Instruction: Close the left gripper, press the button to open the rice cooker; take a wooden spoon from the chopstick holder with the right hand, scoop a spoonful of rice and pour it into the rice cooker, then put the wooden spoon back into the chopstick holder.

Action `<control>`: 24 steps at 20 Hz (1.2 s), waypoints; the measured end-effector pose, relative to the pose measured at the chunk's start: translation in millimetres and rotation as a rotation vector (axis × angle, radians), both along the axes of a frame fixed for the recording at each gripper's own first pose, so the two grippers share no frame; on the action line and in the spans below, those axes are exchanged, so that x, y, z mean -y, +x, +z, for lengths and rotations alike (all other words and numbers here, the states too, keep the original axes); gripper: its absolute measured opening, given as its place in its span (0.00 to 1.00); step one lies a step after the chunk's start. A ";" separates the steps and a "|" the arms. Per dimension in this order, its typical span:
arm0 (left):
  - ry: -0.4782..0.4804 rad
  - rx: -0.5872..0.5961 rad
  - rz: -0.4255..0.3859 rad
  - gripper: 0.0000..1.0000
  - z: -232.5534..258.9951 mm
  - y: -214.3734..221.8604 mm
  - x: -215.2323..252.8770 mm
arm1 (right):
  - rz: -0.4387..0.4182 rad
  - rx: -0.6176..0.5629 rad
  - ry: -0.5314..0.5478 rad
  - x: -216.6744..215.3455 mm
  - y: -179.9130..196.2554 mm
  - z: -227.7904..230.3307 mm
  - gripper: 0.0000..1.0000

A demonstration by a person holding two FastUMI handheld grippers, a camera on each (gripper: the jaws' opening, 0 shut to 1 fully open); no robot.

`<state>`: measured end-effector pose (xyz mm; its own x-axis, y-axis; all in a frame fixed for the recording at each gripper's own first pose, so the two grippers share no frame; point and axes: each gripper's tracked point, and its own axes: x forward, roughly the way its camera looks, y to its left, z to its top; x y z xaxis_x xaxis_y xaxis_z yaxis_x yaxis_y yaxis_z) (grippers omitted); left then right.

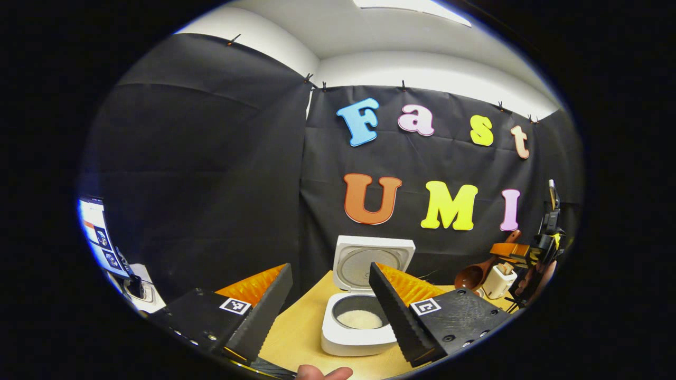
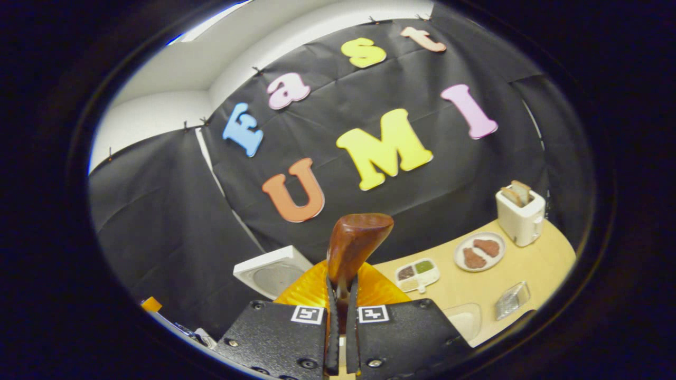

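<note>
The left gripper hangs released, its ribbed fingers spread above the smooth desk. Just beyond, the rounded white rice cooker stands open, holding grainy rice. The right gripper clamps the glossy wooden spoon.

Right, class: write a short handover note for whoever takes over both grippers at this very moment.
Left gripper: open, holding nothing, aimed at the rice cooker.
Right gripper: shut on the wooden spoon by its handle. In the left gripper view the spoon's bowl hangs beside a small white holder, to the right of the cooker.
Done: cooker lid is up, and rice lies in the pot.
Left: I cannot tell whether the spoonful is already poured; check, then put the spoon back into the chopstick holder.
</note>
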<state>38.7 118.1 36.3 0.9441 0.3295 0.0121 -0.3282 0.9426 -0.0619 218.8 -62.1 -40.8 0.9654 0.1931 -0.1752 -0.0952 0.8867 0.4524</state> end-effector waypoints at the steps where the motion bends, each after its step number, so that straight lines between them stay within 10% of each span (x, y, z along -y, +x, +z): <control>1: 0.003 -0.003 -0.014 0.94 -2.3 4.6 5.6 | -0.047 -0.002 0.002 28.7 -6.6 -2.1 0.11; 10: -0.013 0.004 -0.105 0.94 3.5 55.7 59.5 | -0.373 -0.118 0.024 211.6 -41.7 -74.2 0.10; 24: -0.029 -0.062 -0.063 0.94 -9.9 102.8 88.6 | -0.332 -0.327 -0.102 272.8 4.4 -220.1 0.11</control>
